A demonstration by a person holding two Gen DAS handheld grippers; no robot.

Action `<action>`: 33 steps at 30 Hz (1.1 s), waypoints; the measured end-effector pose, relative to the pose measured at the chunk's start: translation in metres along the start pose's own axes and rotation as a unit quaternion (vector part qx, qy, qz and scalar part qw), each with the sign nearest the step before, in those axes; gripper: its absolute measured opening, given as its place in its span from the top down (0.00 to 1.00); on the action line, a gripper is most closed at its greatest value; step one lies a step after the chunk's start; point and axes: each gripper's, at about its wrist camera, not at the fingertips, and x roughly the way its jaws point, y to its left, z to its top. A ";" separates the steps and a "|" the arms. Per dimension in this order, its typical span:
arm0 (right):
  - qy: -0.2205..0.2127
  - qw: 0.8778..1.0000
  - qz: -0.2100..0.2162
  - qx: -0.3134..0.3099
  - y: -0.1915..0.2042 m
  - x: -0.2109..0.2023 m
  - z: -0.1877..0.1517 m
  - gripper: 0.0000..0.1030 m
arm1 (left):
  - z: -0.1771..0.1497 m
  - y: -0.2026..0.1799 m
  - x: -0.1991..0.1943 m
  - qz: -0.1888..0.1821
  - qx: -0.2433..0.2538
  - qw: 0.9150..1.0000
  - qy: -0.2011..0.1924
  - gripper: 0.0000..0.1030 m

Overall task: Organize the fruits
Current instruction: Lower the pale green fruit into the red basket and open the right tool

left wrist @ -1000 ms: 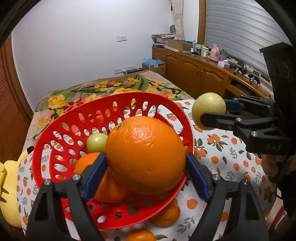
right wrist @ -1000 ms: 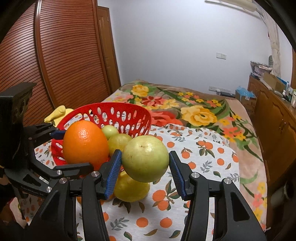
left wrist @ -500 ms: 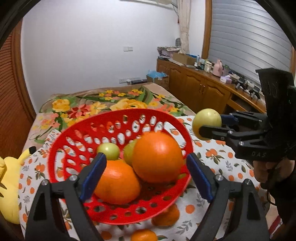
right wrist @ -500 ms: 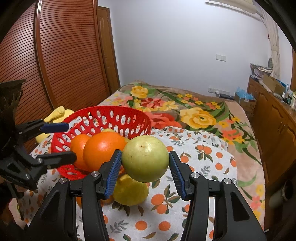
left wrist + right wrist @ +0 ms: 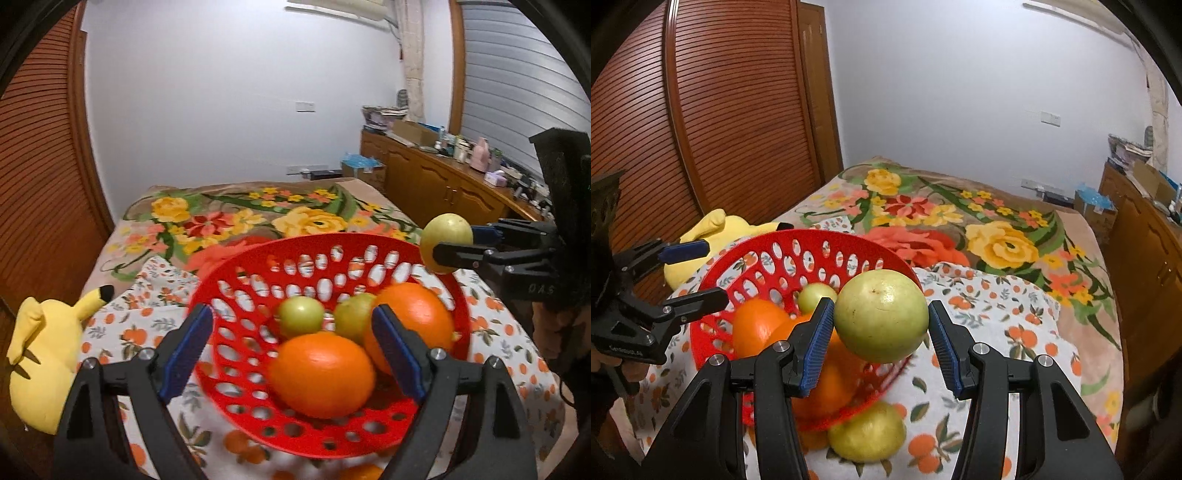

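The fruits are mostly gathered already in the red basket, which fills the lower centre of the left view and sits on the orange-print cloth spread over the flowered bed; I judge the basket is the collecting place, so what is loose belongs there. Inside it lie two oranges, the near orange low in the centre and the far orange to its right against the wall, with two small green fruits behind them. My left tool hangs in front of the basket with its blue pads well apart and nothing between them; they have just been opening wider. My right tool is clamped on a pale green fruit, centred in the right view just above the basket's near rim, held high, I think, so it can clear that rim before going in. Another yellow-green fruit lies on the cloth at the bottom of that view, touching the basket's edge. Open room is to the right on the cloth; at left a yellow plush toy crowds the cloth's edge, and the basket's floor has free space on its left half.
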 end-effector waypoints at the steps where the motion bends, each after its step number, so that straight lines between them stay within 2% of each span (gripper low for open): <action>1: 0.003 1.000 0.002 -0.002 0.001 0.005 0.003 0.49 | 0.000 0.004 0.001 0.004 -0.003 1.000 -0.001 0.14; 15: 0.033 0.999 0.017 -0.012 0.013 0.049 0.014 0.48 | -0.008 0.039 0.009 0.027 -0.022 0.999 0.003 0.14; 22: 0.036 0.999 0.019 -0.009 0.013 0.051 0.015 0.48 | -0.008 0.039 0.004 0.029 -0.020 0.999 -0.001 0.14; 28: 0.017 1.000 0.022 -0.001 0.013 0.047 0.019 0.48 | -0.006 0.033 -0.004 0.030 -0.014 0.999 -0.005 0.14; 33: 0.001 1.000 0.018 0.002 0.015 0.026 0.014 0.48 | -0.009 0.027 -0.016 0.025 -0.013 1.000 -0.010 0.14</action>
